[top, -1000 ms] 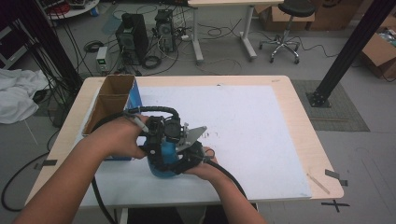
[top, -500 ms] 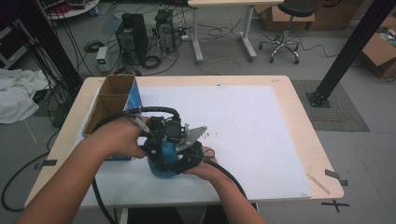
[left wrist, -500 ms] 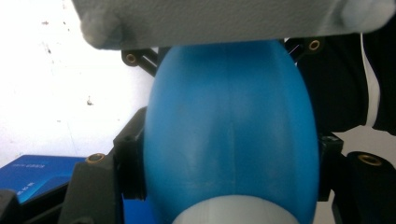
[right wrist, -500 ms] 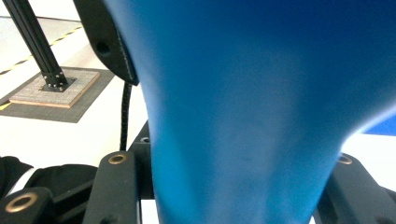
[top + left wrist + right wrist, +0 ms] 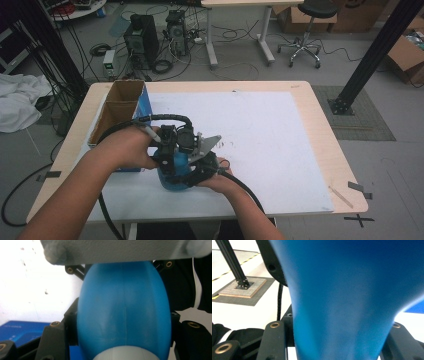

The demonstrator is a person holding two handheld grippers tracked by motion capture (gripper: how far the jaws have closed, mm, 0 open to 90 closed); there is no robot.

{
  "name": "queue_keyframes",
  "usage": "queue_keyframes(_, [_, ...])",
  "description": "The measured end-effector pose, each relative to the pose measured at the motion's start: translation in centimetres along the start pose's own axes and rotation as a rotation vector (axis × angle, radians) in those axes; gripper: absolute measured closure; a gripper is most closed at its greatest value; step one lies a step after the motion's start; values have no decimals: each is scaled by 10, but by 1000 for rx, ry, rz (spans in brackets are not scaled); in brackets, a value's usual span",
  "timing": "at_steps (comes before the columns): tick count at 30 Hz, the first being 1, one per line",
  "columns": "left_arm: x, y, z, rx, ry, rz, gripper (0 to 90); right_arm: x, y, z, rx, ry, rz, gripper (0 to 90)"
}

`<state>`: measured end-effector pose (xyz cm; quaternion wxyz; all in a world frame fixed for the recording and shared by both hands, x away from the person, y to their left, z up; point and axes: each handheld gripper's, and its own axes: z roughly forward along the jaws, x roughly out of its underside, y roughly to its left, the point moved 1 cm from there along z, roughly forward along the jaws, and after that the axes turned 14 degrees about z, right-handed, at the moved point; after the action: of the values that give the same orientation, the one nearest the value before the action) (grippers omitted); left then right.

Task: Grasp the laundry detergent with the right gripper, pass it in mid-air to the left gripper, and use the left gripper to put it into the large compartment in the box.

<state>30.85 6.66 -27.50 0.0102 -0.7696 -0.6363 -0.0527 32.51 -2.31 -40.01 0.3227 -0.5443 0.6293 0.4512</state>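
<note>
A blue bulb-shaped object [image 5: 172,176] stands on the white sheet near the table's front edge, gripped from both sides. My left gripper [image 5: 167,149] comes in from the left and is shut on its rounded body [image 5: 123,312], which has a white band at the bottom. From the right, my right gripper [image 5: 204,169] is shut on the same object, where it narrows [image 5: 342,315]. The black jaws press on both flanks in each gripper view. A grey three-cornered plate [image 5: 206,145] sits above the object and hides part of it.
An open cardboard box [image 5: 119,107] with a blue side stands at the table's left, close to my left hand. A white sheet [image 5: 270,130] covers most of the wooden table [image 5: 330,150]. Beyond the right edge a black post [image 5: 377,55] rises from the floor.
</note>
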Motion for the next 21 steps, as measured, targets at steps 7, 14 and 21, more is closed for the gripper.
queue_keyframes(7, [-3,-1,1,6,21,-4,392,0,0,0,-2,2,-26,452])
queue_keyframes(14, [-5,2,2,9,26,19,393,2,3,-2,11,25,-5,431])
queue_keyframes(21, [-5,6,0,12,47,13,393,3,0,-11,30,13,4,295])
